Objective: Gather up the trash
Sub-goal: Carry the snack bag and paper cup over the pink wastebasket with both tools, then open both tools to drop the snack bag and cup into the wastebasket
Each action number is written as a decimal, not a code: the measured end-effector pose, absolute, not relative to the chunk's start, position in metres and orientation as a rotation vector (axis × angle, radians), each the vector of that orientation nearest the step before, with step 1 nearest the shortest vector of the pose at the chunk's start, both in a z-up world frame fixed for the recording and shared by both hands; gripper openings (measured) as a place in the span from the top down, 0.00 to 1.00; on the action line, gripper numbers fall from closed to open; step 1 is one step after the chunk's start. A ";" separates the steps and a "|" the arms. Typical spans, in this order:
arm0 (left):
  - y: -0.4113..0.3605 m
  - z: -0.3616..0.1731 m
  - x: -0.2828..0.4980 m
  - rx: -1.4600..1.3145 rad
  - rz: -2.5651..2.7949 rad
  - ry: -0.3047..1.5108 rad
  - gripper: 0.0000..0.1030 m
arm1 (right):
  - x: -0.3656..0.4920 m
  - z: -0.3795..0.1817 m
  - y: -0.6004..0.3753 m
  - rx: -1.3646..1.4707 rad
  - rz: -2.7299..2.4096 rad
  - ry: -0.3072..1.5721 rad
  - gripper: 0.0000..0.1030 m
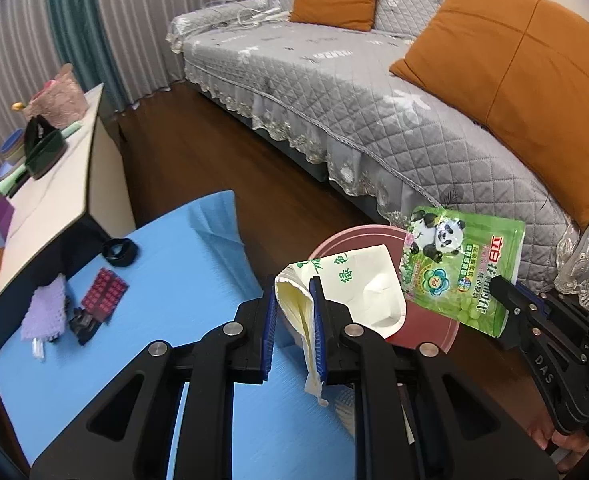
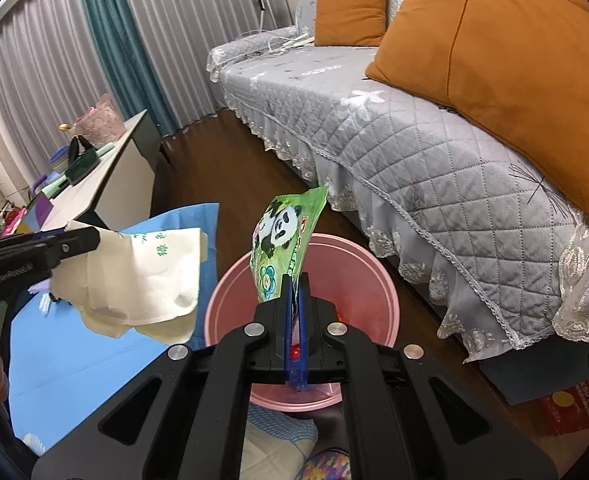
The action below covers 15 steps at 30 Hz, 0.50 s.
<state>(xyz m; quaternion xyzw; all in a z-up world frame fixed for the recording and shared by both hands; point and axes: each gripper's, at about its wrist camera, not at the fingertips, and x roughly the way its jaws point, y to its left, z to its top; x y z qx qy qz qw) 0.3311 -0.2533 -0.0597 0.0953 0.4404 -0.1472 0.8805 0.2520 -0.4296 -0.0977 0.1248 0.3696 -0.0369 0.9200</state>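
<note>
My left gripper (image 1: 294, 292) is shut on a crumpled cream paper bag (image 1: 358, 288) with green characters, held over the near rim of a pink bin (image 1: 354, 236). In the right wrist view the same bag (image 2: 146, 280) hangs at the left, beside the bin. My right gripper (image 2: 295, 280) is shut on the lower edge of a green panda-print pouch (image 2: 286, 240), which stands upright above the open pink bin (image 2: 230, 292). In the left wrist view the pouch (image 1: 462, 268) is at the right, above the bin's far side. A red item lies inside the bin.
A blue mat (image 1: 154, 280) left of the bin carries a red blister pack (image 1: 104, 296), a purple cloth (image 1: 44, 314) and a black hair tie (image 1: 120, 252). A grey quilted sofa (image 2: 414, 152) with orange cushions runs along the right. A white cabinet (image 1: 54, 200) stands at the left.
</note>
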 end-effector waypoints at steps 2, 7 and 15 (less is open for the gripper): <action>-0.260 -0.067 0.336 0.210 -0.310 0.927 0.84 | 0.253 -0.099 -0.432 0.251 -0.086 0.762 0.97; -0.279 -0.090 0.351 0.217 -0.325 0.960 0.84 | 0.261 -0.109 -0.436 0.232 -0.108 0.792 0.97; -0.296 -0.119 0.364 0.228 -0.364 1.000 0.64 | 0.277 -0.124 -0.435 0.198 -0.137 0.847 0.94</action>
